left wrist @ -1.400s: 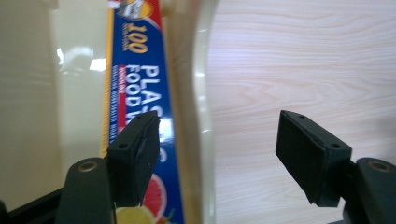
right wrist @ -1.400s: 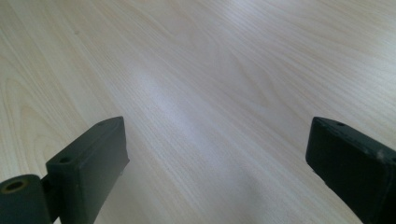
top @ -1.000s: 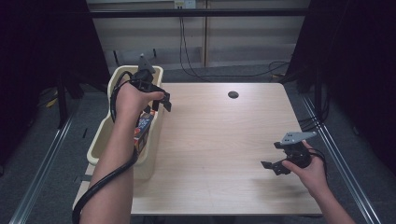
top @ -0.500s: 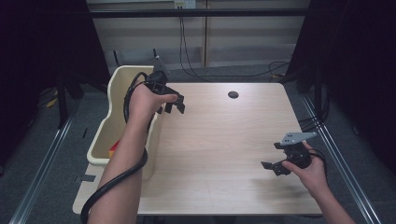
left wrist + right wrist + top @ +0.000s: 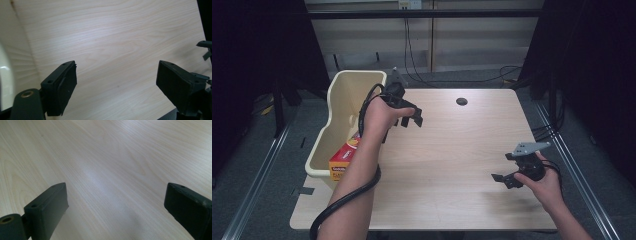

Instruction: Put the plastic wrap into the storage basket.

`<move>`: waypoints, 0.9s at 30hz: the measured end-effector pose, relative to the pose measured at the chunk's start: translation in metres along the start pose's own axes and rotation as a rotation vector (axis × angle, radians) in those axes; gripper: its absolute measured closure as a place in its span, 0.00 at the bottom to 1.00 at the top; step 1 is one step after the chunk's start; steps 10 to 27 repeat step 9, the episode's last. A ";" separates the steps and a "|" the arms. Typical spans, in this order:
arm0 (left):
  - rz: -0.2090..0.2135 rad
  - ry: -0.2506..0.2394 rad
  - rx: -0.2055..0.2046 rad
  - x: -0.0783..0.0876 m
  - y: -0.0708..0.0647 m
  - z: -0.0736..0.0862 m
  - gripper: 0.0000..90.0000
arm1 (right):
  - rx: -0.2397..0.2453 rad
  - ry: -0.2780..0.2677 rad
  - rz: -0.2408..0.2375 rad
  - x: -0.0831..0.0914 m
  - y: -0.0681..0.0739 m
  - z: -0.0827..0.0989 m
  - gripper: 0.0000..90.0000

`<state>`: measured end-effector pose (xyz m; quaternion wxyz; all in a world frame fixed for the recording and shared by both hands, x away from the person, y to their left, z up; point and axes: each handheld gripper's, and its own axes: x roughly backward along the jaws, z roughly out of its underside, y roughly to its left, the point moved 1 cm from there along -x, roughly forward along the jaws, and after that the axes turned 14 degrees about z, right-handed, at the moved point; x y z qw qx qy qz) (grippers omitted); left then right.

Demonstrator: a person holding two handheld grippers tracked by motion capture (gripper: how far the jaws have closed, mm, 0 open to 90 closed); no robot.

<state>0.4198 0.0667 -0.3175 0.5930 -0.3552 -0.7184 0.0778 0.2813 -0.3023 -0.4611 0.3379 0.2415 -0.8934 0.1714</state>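
Note:
My left gripper (image 5: 410, 116) hangs over the left part of the wooden table (image 5: 452, 150), just right of a cream plastic bin (image 5: 341, 95). Its jaws stand wide open with bare wood between them, as the left gripper view (image 5: 116, 87) confirms. My right gripper (image 5: 504, 168) rests low over the table near the front right corner. It is open as well, and nothing lies between its jaws in the right gripper view (image 5: 116, 202). An orange box (image 5: 344, 156) lies inside the bin at its near end.
The bin hangs off the table's left edge, and its pale wall (image 5: 6, 72) borders the left gripper view. A dark round hole (image 5: 461, 101) sits in the tabletop at the back. A thick black cable (image 5: 343, 200) trails along the left forearm.
The left gripper has swung from above the bin to the right, out over the table. The right gripper has stayed where it was.

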 end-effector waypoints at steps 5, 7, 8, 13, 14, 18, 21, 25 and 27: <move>0.027 0.005 -0.012 -0.010 -0.002 0.001 0.18 | 0.002 -0.001 -0.004 -0.001 0.001 0.000 0.05; 0.037 0.001 -0.011 -0.013 -0.004 0.001 0.18 | 0.002 -0.002 -0.004 -0.002 0.002 0.000 0.05; 0.035 0.007 -0.022 -0.014 -0.004 0.001 0.18 | 0.000 -0.001 -0.004 -0.002 0.002 0.000 0.05; 0.036 0.001 -0.018 -0.016 -0.005 0.001 0.18 | -0.001 -0.001 -0.002 -0.002 0.001 0.001 0.05; 0.036 0.001 -0.018 -0.016 -0.005 0.001 0.18 | -0.001 -0.001 -0.002 -0.002 0.001 0.001 0.05; 0.036 0.001 -0.018 -0.016 -0.005 0.001 0.18 | -0.001 -0.001 -0.002 -0.002 0.001 0.001 0.05; 0.036 0.001 -0.018 -0.016 -0.005 0.001 0.18 | -0.001 -0.001 -0.002 -0.002 0.001 0.001 0.05; 0.036 0.001 -0.018 -0.016 -0.005 0.001 0.18 | -0.001 -0.001 -0.002 -0.002 0.001 0.001 0.05; 0.036 0.001 -0.018 -0.016 -0.005 0.001 0.18 | -0.001 -0.001 -0.002 -0.002 0.001 0.001 0.05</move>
